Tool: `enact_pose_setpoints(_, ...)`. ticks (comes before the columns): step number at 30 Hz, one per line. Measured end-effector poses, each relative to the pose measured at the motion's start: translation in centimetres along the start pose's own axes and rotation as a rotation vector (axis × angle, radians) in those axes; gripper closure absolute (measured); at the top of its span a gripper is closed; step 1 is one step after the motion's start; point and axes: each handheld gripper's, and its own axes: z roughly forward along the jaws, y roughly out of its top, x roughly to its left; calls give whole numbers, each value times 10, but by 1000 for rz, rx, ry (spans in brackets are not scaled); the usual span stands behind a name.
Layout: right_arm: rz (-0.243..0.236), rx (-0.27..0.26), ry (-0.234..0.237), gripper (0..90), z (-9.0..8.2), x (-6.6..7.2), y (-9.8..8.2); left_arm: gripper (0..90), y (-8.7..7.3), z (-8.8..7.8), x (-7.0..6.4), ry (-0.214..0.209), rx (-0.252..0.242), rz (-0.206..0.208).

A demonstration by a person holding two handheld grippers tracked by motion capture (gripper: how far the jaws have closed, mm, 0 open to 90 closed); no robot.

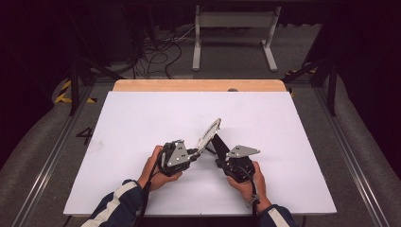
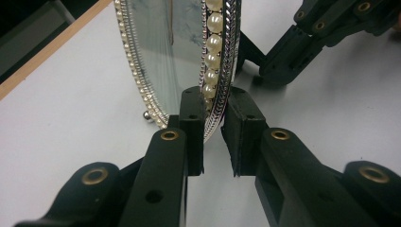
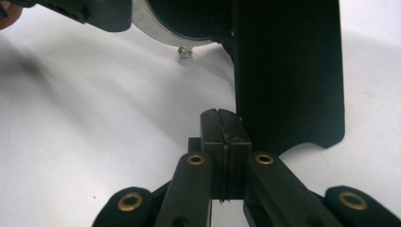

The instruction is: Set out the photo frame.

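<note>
Oval frame propped on the bench [image 1: 142,118]
Left tongs [image 2: 213,124] clamped the pearl-edged frame [image 2: 189,47] upright; right tongs [image 3: 222,137], pressed together, met its black stand [image 3: 288,71]

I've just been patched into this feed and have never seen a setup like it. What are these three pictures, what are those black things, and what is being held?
A person at a white table holds a hand-operated two-jaw tool in each hand. The high view looks down from above; each of the other two pictures comes from a camera riding on one tool, looking along its black jaws. The left gripper pinches the pearl-trimmed rim of an oval framed mirror, standing on edge. The right gripper has its jaws pressed together beside the mirror's black back stand; whether it grips the stand is unclear.
</note>
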Motion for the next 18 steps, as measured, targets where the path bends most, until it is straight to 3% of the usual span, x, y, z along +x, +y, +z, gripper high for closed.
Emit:
enact_pose_setpoints(5,4,12,-8,900,0,-5,-2,770,-3,2,4,-37,-38,-44)
enact_pose_setpoints(10,18,20,3,900,2,-8,-4,723,-9,7,11,-90,-92,-127)
enact_pose_setpoints(18,7,23,-17,900,2,-11,-4,743,-4,8,7,-80,-76,-51)
